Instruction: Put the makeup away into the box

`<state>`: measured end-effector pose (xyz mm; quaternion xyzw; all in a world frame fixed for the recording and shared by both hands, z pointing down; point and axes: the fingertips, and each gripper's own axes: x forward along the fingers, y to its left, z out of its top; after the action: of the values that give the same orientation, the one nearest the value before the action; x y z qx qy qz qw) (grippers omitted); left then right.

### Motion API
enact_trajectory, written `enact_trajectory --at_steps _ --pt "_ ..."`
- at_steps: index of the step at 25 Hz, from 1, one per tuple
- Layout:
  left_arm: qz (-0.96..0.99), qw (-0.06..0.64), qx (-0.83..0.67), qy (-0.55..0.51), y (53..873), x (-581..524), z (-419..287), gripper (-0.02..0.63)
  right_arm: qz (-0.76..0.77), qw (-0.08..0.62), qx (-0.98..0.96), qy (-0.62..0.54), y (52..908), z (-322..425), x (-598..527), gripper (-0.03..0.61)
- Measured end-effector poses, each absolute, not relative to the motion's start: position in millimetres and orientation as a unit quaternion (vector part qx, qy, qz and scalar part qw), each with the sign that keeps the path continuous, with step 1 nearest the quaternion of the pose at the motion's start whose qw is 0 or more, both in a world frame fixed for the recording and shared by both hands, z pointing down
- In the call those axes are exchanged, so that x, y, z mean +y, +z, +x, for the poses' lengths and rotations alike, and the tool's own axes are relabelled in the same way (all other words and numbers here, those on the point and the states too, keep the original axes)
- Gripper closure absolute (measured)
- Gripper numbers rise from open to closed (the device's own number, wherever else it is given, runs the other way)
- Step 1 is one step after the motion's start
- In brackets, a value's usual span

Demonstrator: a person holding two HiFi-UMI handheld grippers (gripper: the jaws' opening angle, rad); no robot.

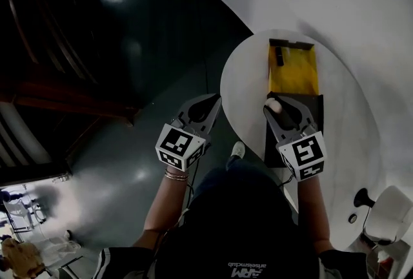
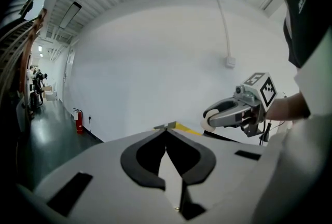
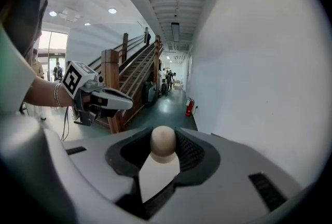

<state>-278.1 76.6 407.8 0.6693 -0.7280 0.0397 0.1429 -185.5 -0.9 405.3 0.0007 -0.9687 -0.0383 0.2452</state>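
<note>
Gripping a smooth, round, tan makeup sponge [image 3: 163,140] between the dark, ridged pads of the right gripper [image 1: 277,108], over the flat black box [image 1: 315,111] beside a yellow flat piece [image 1: 293,71] on the round white table [image 1: 244,77]. Pinching the pointed jaws of the left gripper [image 2: 166,130] together on nothing, off the table's edge, above the shiny dark floor [image 1: 129,142].

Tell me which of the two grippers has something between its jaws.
The right gripper: its jaws are closed on a beige rounded makeup sponge. The left gripper has its jaw tips together with nothing between them.
</note>
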Motion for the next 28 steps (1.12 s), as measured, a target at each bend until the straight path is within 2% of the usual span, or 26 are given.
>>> enact_trajectory --at_steps 8,20,28 --pt "0.660 0.143 -0.735 0.061 406.0 69.2 -289.5 0.597 -0.003 0.237 -0.971 -0.035 401.4 -187.4 -6.2 0.434" --pt "0.685 0.143 -0.711 0.066 407.2 32.6 -294.6 0.597 0.060 0.228 -0.972 -0.011 395.7 -168.9 -32.7 0.434" --pt "0.713 0.149 -0.681 0.071 411.0 -3.1 -308.1 0.597 0.095 0.231 -0.968 0.007 400.9 -182.3 -58.4 0.434"
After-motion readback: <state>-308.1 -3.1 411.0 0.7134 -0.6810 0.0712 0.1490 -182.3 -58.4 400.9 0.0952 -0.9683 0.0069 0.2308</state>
